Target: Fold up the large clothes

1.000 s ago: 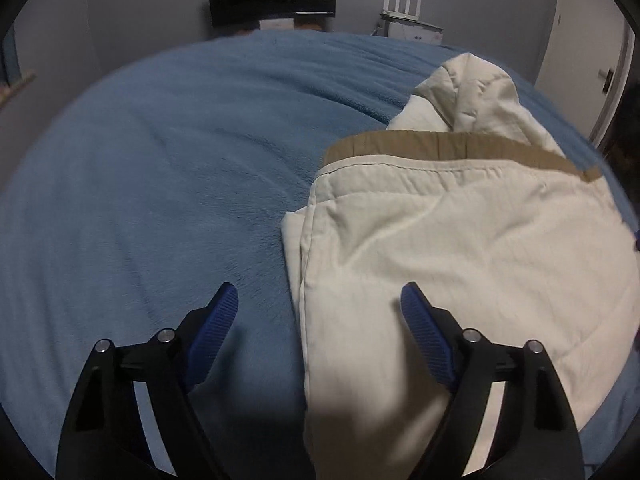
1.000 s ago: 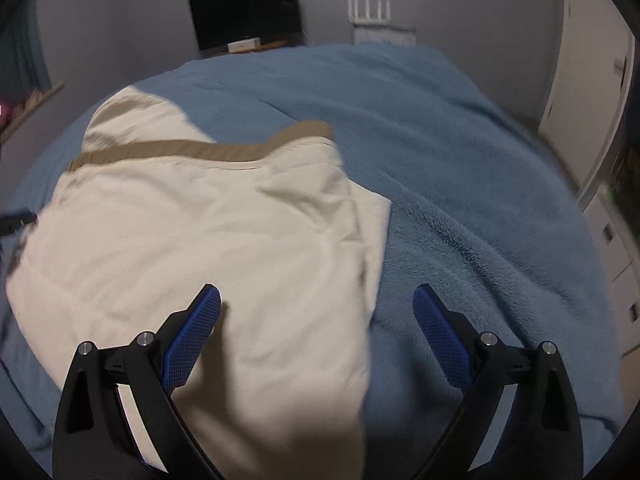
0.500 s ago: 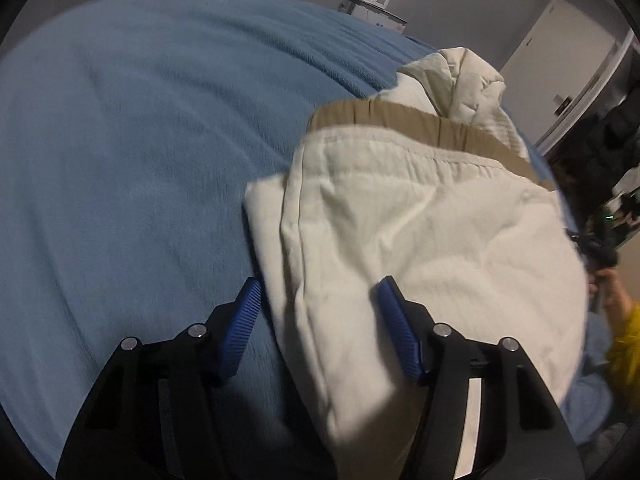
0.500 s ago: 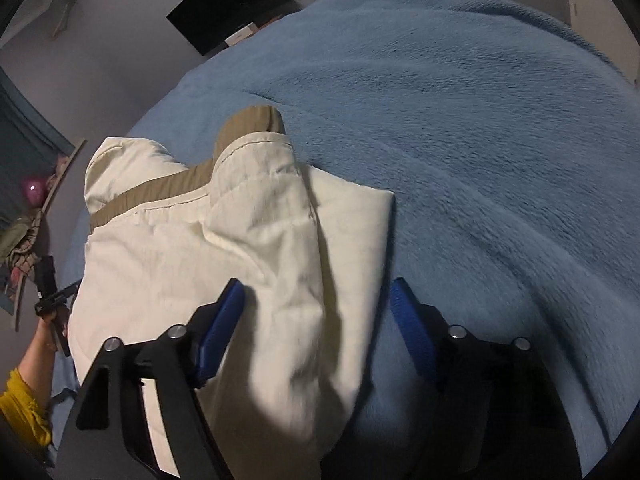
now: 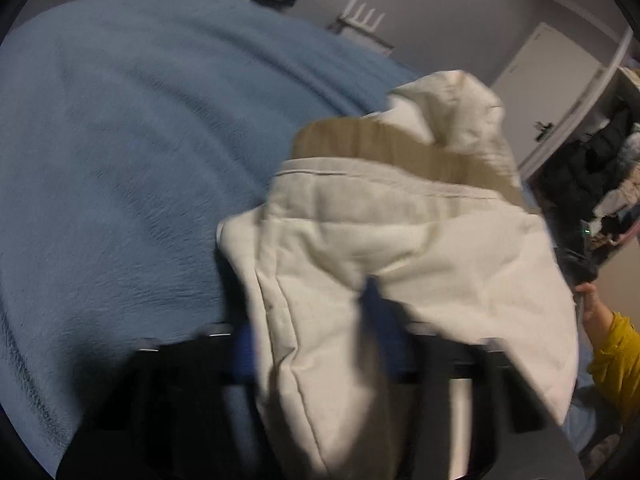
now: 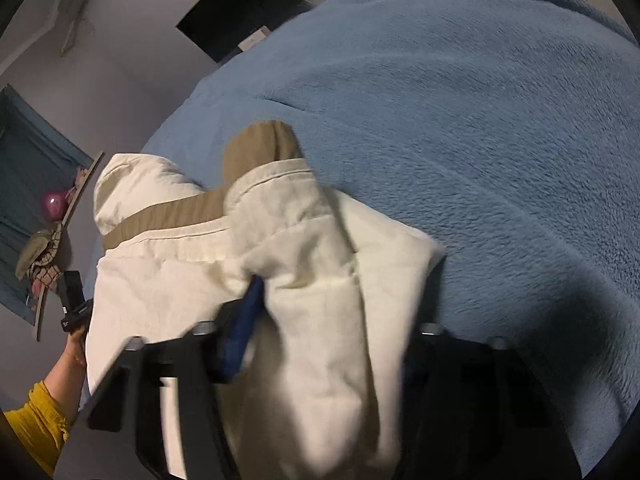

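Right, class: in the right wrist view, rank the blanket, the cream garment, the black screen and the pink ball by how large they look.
1. Blanket
2. Cream garment, close to the camera
3. Black screen
4. Pink ball

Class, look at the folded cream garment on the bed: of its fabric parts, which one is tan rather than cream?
The tan band across the far end of the cream garment, just below the bunched cream hood-like part. It alone is brown; the rest is cream.

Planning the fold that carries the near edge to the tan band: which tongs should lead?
Neither clearly: left tongs and right tongs each pinch a near corner of the cream garment; move together.
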A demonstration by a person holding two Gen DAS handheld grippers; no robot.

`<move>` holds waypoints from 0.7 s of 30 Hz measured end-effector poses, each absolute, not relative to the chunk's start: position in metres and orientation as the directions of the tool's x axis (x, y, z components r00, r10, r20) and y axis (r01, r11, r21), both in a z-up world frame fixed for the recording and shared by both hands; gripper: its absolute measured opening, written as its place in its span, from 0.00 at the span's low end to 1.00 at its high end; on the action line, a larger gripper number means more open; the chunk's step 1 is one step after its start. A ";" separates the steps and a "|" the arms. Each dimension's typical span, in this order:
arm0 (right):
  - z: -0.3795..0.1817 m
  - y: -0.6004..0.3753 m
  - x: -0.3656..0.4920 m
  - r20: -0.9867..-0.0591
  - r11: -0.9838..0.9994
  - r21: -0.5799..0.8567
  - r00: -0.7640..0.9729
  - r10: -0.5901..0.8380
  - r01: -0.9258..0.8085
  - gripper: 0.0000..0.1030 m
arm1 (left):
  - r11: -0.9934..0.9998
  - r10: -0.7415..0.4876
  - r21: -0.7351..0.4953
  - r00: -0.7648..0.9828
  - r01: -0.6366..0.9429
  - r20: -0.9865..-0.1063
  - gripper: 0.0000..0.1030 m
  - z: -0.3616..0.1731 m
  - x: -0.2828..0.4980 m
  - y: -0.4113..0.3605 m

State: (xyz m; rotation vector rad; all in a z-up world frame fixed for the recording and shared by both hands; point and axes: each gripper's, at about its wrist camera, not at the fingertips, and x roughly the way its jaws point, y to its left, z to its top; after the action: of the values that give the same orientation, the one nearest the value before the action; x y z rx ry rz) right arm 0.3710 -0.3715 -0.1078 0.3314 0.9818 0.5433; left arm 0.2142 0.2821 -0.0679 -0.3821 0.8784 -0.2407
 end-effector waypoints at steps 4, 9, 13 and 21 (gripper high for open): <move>-0.080 -0.362 0.344 -0.673 0.850 0.398 0.518 0.527 -0.347 0.12 | 0.929 -0.340 -0.353 0.628 0.109 -0.701 0.10 -0.049 0.207 0.267; -0.035 -0.364 0.298 -0.599 0.845 0.364 0.596 0.534 -0.392 0.08 | 0.933 -0.350 -0.303 0.672 0.191 -0.653 0.08 -0.003 0.177 0.253; 0.000 -0.372 0.252 -0.541 0.835 0.349 0.636 0.550 -0.425 0.07 | 0.925 -0.373 -0.297 0.707 0.236 -0.600 0.08 0.028 0.147 0.254; 0.064 -0.405 0.167 -0.447 0.810 0.356 0.677 0.585 -0.465 0.07 | 0.887 -0.456 -0.319 0.743 0.333 -0.491 0.08 0.078 0.098 0.238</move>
State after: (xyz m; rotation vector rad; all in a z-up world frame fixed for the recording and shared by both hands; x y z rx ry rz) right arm 0.1669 -0.4049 0.0643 0.2205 0.5765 0.5955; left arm 0.0979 0.2383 0.0784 -0.2172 0.5921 -0.4359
